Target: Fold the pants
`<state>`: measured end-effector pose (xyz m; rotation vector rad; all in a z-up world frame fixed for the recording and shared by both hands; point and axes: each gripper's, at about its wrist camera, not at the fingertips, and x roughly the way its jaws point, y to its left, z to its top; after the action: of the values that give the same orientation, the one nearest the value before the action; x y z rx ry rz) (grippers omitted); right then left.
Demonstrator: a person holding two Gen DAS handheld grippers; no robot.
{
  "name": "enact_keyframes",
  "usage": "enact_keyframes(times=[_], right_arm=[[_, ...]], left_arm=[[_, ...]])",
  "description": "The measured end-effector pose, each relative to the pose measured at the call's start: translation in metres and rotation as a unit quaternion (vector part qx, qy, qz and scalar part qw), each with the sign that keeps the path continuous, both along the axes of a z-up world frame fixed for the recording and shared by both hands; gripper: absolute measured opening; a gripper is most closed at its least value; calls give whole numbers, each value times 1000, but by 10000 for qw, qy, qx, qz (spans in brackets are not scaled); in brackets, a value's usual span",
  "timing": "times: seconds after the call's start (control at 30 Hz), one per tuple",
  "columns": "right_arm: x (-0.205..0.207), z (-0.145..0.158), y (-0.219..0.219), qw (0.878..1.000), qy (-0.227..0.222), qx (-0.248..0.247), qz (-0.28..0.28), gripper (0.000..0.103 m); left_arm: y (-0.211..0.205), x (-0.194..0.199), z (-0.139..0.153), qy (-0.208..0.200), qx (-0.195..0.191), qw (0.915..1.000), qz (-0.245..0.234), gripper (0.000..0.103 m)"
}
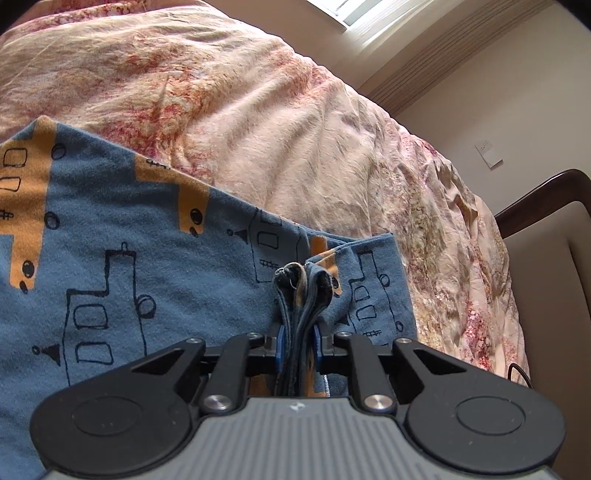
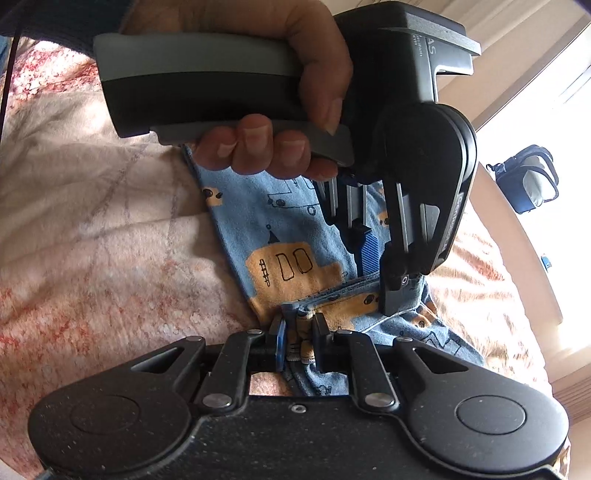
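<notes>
The pants point(image 1: 122, 258) are blue with orange patches and black line drawings. They lie on a pink flowered bed cover point(image 1: 240, 110). My left gripper point(image 1: 298, 343) is shut on a bunched stack of the pants' edges. In the right wrist view my right gripper point(image 2: 299, 339) is shut on another edge of the pants point(image 2: 295, 236). The left gripper point(image 2: 391, 291), held in a hand point(image 2: 266, 110), pinches the cloth just beyond my right gripper's fingers.
A chair with a dark wooden frame point(image 1: 535, 199) stands right of the bed. A window point(image 1: 354, 14) is at the back. A dark bag point(image 2: 524, 181) hangs near a bright window at the right. The bed cover point(image 2: 92, 221) spreads left of the pants.
</notes>
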<state>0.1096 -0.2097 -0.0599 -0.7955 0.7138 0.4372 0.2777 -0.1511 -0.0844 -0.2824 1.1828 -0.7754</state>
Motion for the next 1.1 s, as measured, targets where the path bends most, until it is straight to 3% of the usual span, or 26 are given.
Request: enact_keyframes(times=[0.33,0.47,0.7,0.83,0.93,1.03,1.1], right_arm=[[-12,-8,10,9996,-183,-156,117,17],[-10,5,27,9991,-305,-164,256,16],[1,24,82,9952,-471,55,854,16],[11,19,112,9935,-389,201,1054,16],[16,7,127,9936,-256,207,1082,17],[10,0,126,9935,-429,131,1046,27],[4,5,114,9938,-497,172,981,47]], left_arm=[[2,-1,7,-102,11,9999,55,12],[32,6,17,-37,-148,9996,255,11],[101,9,41,-389,170,9975,558,12],[134,10,33,-483,351,9956,722,12],[154,8,19,-504,188,9950,847,18],[163,7,13,-481,105,9946,910,25],[162,5,19,-679,254,9935,880,34]])
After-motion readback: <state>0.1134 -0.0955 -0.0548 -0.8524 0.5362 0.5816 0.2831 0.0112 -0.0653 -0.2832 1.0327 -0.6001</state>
